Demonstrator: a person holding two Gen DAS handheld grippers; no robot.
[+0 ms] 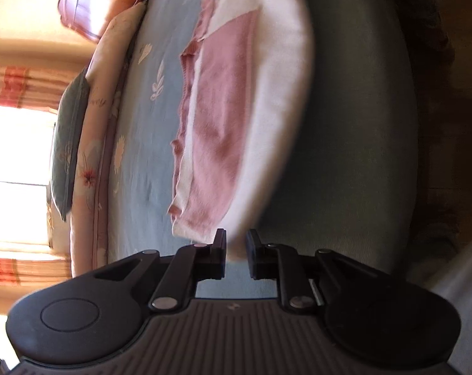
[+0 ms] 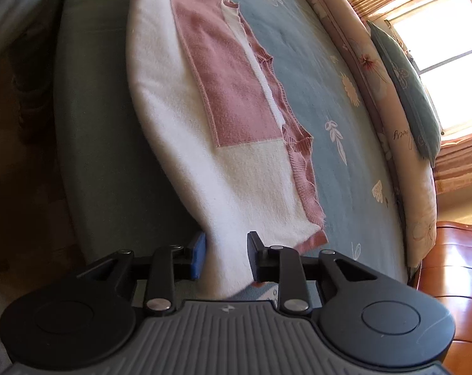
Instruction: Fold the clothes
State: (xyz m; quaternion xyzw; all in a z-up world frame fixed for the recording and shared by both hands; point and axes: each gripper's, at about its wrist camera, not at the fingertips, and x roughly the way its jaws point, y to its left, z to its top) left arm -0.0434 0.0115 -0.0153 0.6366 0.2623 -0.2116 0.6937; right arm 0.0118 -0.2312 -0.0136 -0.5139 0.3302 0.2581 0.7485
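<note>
On a bed spread with a pale blue flowered quilt [image 2: 298,62], we find a pink-and-white knitted garment [image 2: 236,109] lying folded along the near side of the mattress, its white half running close to the bed's edge [image 2: 95,125] and its pink ribbed hem facing the middle of the quilt. Our left hand-held gripper [image 1: 236,256] hovers just off one end of the garment, jaws parted by a narrow gap with nothing between them: released. Our right hand-held gripper [image 2: 225,259] sits at the opposite end, jaws spread wider, with a white corner of the fabric lying loose in the gap; the pads do not appear to press on it, so we read this one as let go too.

We judge that a fold has just been laid down and the step in hand is the release. The next move, as we see it, calls for fresh grips on the two short ends, or on the long edge, to double the garment again or smooth it flat.

Room is uneven: the quilt lies open and bare toward the rolled floral bedding [image 2: 376,72] and the cushion [image 2: 408,93] by the window, while the near edge drops away in shadow right beside the white fabric. A wooden cabinet [image 2: 454,281] stands at the bed's far corner, well apart.
</note>
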